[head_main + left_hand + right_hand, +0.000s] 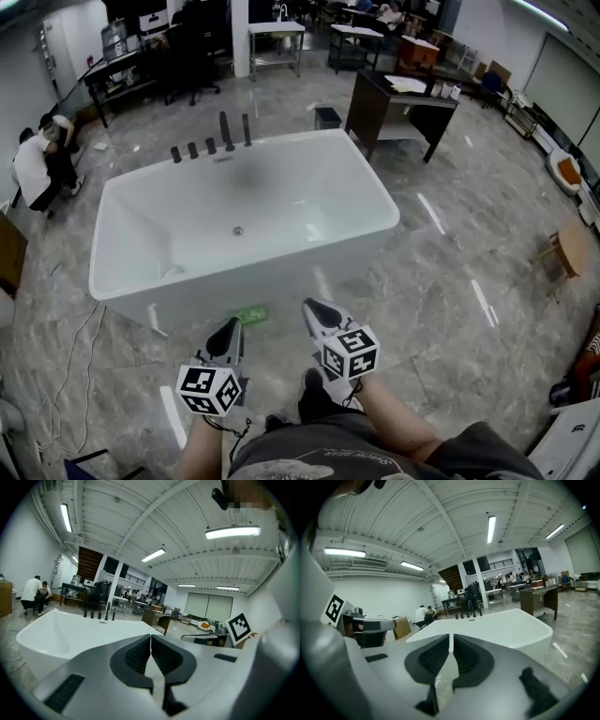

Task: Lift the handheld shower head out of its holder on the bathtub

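Closest in, at 6 o'clock, the left gripper and right gripper are hanging side by side, both with jaws pressed together on nothing. The white bathtub is sitting just ahead. The shower head, I'm guessing the tallest stem, is standing in the row of black fittings on the far rim at 12 o'clock. The risk I'm seeing is grabbing a tap by mistake, or arriving with the jaws shut and just knocking it.
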A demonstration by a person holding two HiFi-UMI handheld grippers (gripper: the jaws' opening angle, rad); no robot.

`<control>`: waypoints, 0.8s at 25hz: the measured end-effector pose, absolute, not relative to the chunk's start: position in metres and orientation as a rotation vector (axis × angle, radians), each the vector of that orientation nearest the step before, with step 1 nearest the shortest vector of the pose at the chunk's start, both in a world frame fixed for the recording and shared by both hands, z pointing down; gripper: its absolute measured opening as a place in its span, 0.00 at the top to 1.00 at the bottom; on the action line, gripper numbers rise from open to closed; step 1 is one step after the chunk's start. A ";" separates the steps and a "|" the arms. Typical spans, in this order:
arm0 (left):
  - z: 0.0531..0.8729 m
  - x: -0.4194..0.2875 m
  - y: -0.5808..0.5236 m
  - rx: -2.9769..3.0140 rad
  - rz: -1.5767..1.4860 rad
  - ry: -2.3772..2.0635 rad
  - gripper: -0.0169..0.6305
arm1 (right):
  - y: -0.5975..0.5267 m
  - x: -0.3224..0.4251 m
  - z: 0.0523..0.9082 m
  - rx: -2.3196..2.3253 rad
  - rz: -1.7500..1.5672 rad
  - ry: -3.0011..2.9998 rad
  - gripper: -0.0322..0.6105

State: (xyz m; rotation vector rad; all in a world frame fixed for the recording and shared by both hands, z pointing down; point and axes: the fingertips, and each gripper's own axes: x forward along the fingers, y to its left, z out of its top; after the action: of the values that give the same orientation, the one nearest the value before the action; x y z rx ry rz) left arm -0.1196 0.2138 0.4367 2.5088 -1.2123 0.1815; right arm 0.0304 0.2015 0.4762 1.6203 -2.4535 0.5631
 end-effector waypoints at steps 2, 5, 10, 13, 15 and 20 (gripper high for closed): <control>0.436 -0.092 0.189 2.511 0.180 -1.214 0.95 | 0.179 0.061 0.477 1.632 0.568 -2.453 0.89; 0.435 -0.059 0.155 2.511 0.183 -1.248 0.95 | 0.148 0.099 0.479 1.620 0.555 -2.457 0.89; 0.430 -0.027 0.118 2.511 0.186 -1.270 0.95 | 0.106 0.138 0.482 1.580 0.539 -2.468 0.89; 0.434 -0.032 0.106 2.482 0.209 -1.305 0.95 | 0.088 0.145 0.486 1.583 0.566 -2.468 0.89; 0.438 -0.041 0.097 2.467 0.230 -1.339 0.95 | 0.076 0.142 0.490 1.582 0.585 -2.474 0.89; 0.442 -0.060 0.064 2.443 0.222 -1.379 0.95 | 0.040 0.129 0.497 1.582 0.621 -2.481 0.89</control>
State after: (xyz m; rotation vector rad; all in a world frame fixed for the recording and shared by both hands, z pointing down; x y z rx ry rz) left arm -0.0598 0.0639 0.4424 2.4433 -1.3793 0.2225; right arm 0.1293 0.0398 0.4969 1.5818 -2.4814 0.6209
